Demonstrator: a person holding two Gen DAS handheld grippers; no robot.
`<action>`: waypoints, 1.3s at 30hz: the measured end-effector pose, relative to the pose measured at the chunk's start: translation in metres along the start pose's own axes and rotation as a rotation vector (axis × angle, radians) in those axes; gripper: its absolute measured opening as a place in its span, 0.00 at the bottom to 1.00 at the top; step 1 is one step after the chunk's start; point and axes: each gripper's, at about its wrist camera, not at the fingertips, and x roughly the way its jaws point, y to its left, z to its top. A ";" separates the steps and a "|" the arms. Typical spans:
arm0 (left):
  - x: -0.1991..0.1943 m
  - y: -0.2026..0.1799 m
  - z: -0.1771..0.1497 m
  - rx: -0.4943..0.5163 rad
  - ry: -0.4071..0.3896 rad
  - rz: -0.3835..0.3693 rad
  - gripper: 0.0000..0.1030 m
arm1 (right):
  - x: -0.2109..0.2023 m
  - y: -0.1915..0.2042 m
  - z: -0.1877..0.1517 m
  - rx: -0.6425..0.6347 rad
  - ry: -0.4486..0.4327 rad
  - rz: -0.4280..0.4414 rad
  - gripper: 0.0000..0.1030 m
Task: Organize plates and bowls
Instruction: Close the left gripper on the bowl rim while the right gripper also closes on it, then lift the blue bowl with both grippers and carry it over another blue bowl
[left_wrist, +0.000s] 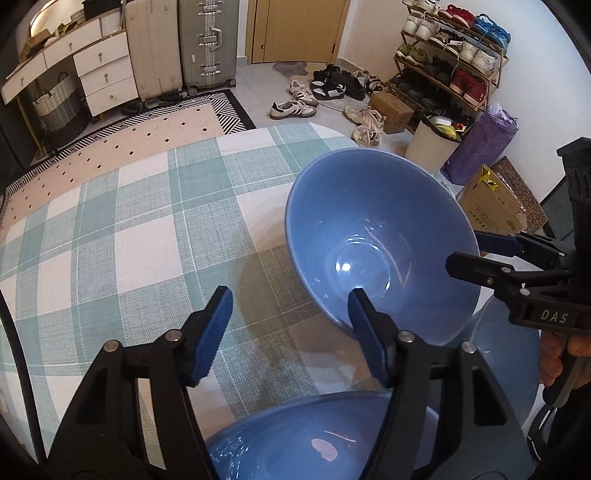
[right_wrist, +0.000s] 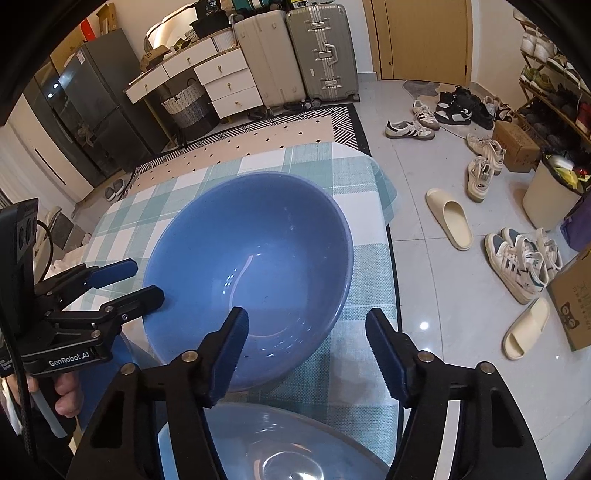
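Note:
A large blue bowl (left_wrist: 384, 236) is tilted above the checked tablecloth (left_wrist: 129, 229); it also shows in the right wrist view (right_wrist: 255, 258). My left gripper (left_wrist: 291, 332) is open, its right finger (left_wrist: 365, 332) in front of the bowl's near rim. My right gripper (right_wrist: 306, 354) is open, its left finger (right_wrist: 225, 354) over the bowl's near rim. Each gripper shows in the other's view beside the bowl, the right gripper (left_wrist: 480, 254) and the left gripper (right_wrist: 136, 280). A second blue bowl (left_wrist: 317, 443) lies below my left gripper. A pale blue dish (right_wrist: 280, 450) lies below my right gripper.
The table's far edge (right_wrist: 384, 192) drops to a tiled floor with shoes (right_wrist: 517, 262) and slippers (right_wrist: 450, 218). A white bin (left_wrist: 432, 140) and cardboard boxes (left_wrist: 491, 203) stand to the right. Suitcases (left_wrist: 181, 44) and drawers (left_wrist: 103, 74) stand at the back.

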 end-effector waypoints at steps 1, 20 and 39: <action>0.001 -0.001 0.000 0.002 0.000 -0.005 0.53 | 0.000 0.001 0.000 -0.003 0.001 0.003 0.63; -0.002 -0.012 -0.002 0.055 -0.025 -0.017 0.18 | -0.005 0.006 -0.004 -0.054 -0.033 -0.044 0.22; -0.081 -0.006 -0.019 0.042 -0.162 0.011 0.18 | -0.056 0.049 -0.009 -0.121 -0.157 -0.036 0.22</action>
